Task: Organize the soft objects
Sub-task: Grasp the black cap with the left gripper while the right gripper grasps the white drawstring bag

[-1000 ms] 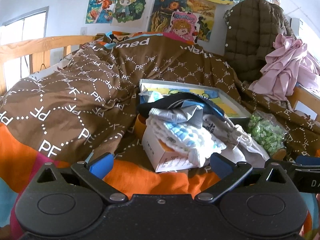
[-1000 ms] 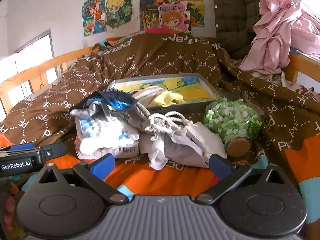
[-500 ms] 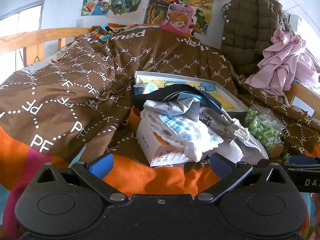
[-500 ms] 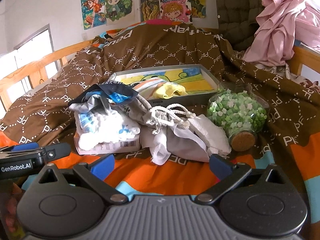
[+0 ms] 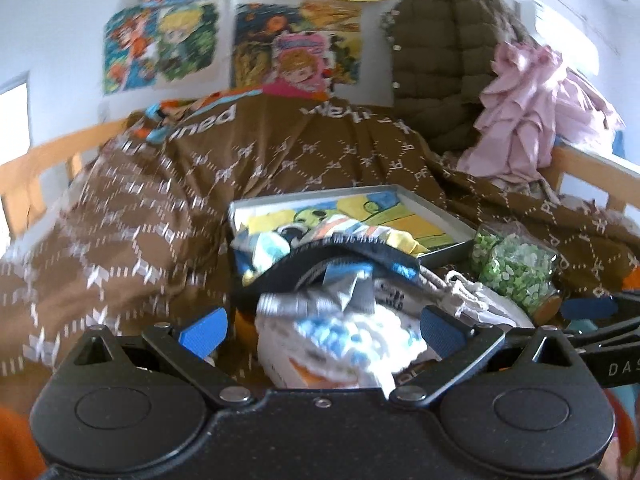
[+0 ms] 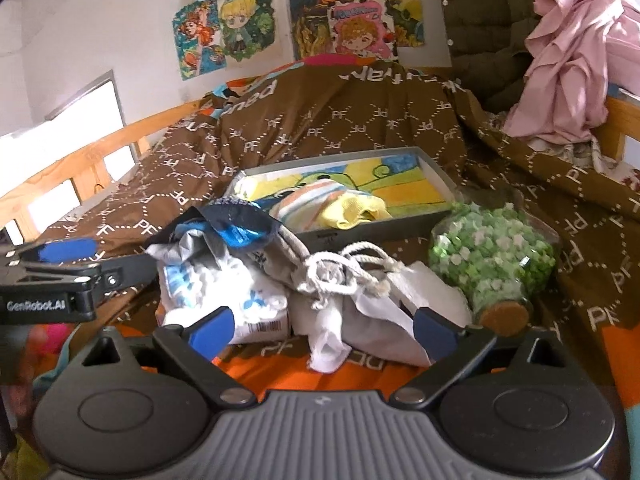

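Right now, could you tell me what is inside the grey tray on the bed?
Inside the grey tray lie a striped cloth and a yellow cloth on a colourful printed bottom; anything beneath them is covered.

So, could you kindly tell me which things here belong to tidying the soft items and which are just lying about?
Belongs to the job:
- drawstring bag
- white fluffy cloth
- dark blue pouch
- striped and yellow cloths
- grey tray

Just lying about:
- jar of green stars
- small carton
- pink garment
- quilted coat
- posters

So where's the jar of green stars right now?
In the right wrist view, the jar of green stars lies on its side on the brown bedspread, right of the drawstring bag.
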### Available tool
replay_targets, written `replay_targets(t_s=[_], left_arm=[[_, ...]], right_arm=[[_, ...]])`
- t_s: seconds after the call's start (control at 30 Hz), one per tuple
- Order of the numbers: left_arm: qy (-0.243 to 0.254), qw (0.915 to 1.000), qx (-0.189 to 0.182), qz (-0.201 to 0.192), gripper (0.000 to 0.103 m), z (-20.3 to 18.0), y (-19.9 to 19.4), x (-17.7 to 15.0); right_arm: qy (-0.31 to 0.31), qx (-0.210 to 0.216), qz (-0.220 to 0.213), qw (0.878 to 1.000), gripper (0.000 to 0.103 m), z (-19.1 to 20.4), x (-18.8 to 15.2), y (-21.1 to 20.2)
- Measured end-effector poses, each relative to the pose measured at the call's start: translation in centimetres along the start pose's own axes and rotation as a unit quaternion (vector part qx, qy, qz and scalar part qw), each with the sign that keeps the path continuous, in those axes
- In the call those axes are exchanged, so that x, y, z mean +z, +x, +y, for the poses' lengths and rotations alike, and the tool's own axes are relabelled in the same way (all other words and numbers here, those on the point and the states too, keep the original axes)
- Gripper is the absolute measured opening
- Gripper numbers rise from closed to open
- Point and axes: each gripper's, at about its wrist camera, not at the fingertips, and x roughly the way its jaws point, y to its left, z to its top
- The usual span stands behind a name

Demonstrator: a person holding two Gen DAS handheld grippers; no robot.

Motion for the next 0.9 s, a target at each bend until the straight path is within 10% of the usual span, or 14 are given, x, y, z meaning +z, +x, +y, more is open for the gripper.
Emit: replay_targets(t_s=[0.5, 0.9], left_arm=[[0.108, 0.9923, -0.046, 0.039, 0.102, 0.2, 4.2, 4.2], [0.052, 0.9905, -0.095, 0.084, 0.102, 1.1, 7.9, 6.5]], right_arm=[[-0.029, 0.104, 0.002, 0.994, 0.090, 0.7, 0.2, 3.8], [-0.056, 0.160, -0.021, 0.985, 0.088, 3.0, 0.2, 6.1]])
